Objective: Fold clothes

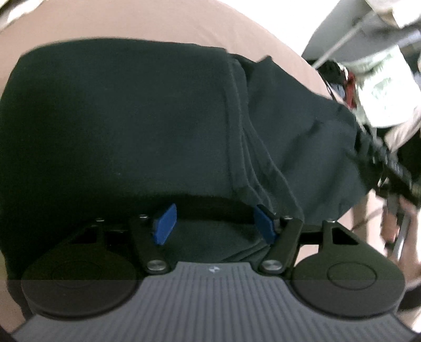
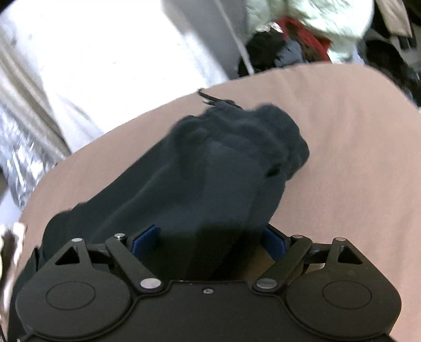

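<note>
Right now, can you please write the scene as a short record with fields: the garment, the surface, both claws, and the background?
garment: dark garment, partly folded, bunched at its far end in the right wrist view
surface: tan cover beneath it
left claw: open, cloth between the blue pads
right claw: open, cloth between the pads
background: blurred pile of clothes

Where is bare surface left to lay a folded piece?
Bare tan cover lies right of the dark garment, and a strip beyond it. The clothes pile past the far edge is crowded.
</note>
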